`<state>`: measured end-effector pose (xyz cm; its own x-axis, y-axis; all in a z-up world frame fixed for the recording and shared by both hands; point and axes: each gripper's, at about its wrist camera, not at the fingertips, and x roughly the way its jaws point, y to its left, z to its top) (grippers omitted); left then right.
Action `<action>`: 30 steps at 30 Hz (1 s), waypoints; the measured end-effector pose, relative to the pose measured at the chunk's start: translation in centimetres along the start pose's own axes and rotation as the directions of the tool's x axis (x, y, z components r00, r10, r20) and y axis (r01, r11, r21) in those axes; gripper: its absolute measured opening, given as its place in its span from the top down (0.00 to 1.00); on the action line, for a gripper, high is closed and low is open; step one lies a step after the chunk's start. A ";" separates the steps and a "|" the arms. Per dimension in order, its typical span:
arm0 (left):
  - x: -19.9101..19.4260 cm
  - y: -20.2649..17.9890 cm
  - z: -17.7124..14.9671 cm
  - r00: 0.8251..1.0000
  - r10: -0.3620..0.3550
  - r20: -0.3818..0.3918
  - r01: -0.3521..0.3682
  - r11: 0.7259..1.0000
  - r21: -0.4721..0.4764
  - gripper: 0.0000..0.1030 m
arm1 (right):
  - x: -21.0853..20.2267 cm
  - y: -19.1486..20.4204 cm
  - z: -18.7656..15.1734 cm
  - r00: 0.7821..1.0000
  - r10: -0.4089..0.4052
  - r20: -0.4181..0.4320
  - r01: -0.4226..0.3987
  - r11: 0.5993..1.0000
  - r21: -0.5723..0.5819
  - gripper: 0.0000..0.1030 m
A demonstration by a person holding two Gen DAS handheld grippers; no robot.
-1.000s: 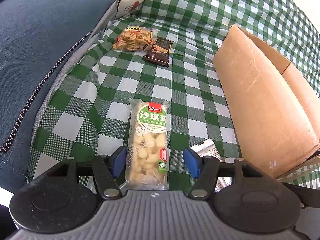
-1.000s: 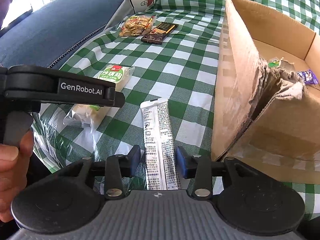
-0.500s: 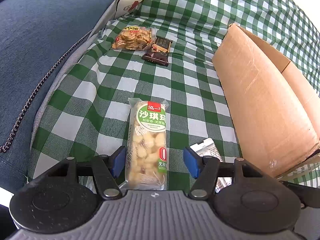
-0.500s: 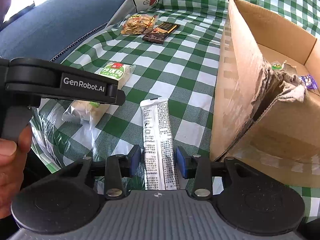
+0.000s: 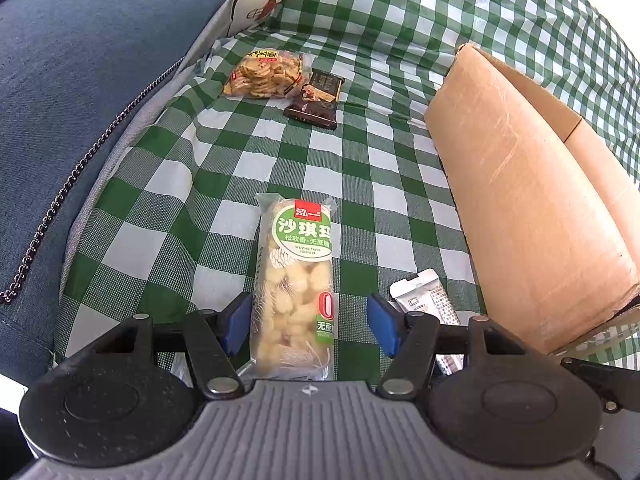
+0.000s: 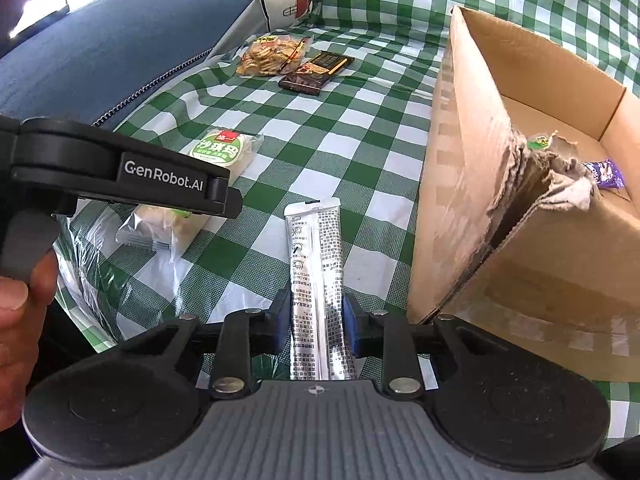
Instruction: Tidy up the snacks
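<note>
**Two snack packets sit between two claws**

The left gripper (image 5: 307,322) hangs low over the green checked cloth (image 5: 168,216) with its blue pads spread wide. The sachima packet (image 5: 295,280) lies lengthwise between them, its near end under the claw; the left pad is just beside the wrapper's left edge, while the right pad stands clear of it with cloth showing between.

The right gripper (image 6: 316,322) has its pads drawn in narrow against both long edges of the silver stick packet (image 6: 318,276), which runs straight away from the claw, flat on the cloth. It appears clamped on the packet.

Just right of the silver packet stands the open cardboard box (image 6: 496,128), its near corner torn. Inside lie a purple wrapper (image 6: 606,174) and a green-labelled item (image 6: 538,142). Far across the cloth, a clear bag of crackers (image 5: 266,74) touches a dark brown bar (image 5: 316,100). A blue cushion (image 5: 88,80) borders the left side.
</note>
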<state>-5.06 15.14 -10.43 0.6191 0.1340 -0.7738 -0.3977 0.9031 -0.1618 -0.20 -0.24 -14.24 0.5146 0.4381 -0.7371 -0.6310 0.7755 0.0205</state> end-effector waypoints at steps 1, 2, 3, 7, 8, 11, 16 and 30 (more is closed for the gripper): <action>0.1 0.0 0.0 1.000 0.002 -0.001 -0.002 1.000 0.002 0.35 | 0.0 0.0 0.0 1.000 -0.001 0.002 0.001 1.000 -0.001 0.72; 0.1 0.0 -0.1 1.000 0.004 -0.002 -0.004 1.000 0.005 0.35 | 0.0 0.0 0.0 1.000 -0.003 0.003 0.003 1.000 -0.003 0.72; 0.2 -0.1 -0.1 1.000 0.007 -0.005 -0.006 1.000 0.008 0.35 | 0.0 0.1 0.0 1.000 -0.005 0.005 0.005 1.000 -0.003 0.72; 0.3 -0.2 -0.2 1.000 0.019 -0.007 -0.018 1.000 0.020 0.38 | -0.1 0.0 0.0 1.000 -0.011 0.017 0.011 1.000 0.005 0.72; 0.3 -0.1 -0.2 1.000 0.023 -0.007 -0.022 1.000 0.021 0.43 | -0.1 0.0 0.0 1.000 -0.012 0.020 0.012 1.000 0.006 0.72; 0.3 0.0 -0.1 1.000 0.026 -0.006 -0.026 0.999 0.019 0.58 | -0.3 0.0 0.0 0.999 -0.016 0.033 0.016 1.000 0.001 0.72; -0.3 0.0 0.1 1.000 0.018 0.021 -0.018 1.000 0.008 0.60 | -0.8 0.4 0.1 0.998 -0.017 0.065 0.018 1.000 -0.019 0.72; -2.5 0.7 0.9 0.990 -0.019 0.143 0.026 0.998 -0.049 0.61 | -3.7 0.4 1.6 0.979 -0.008 0.202 0.013 1.000 -0.025 0.72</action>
<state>-6.25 15.78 -8.00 0.7170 0.1743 -0.6749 -0.4145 0.8851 -0.2117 -1.38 -0.82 -10.42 0.6260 0.5146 -0.5859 -0.6386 0.7695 -0.0063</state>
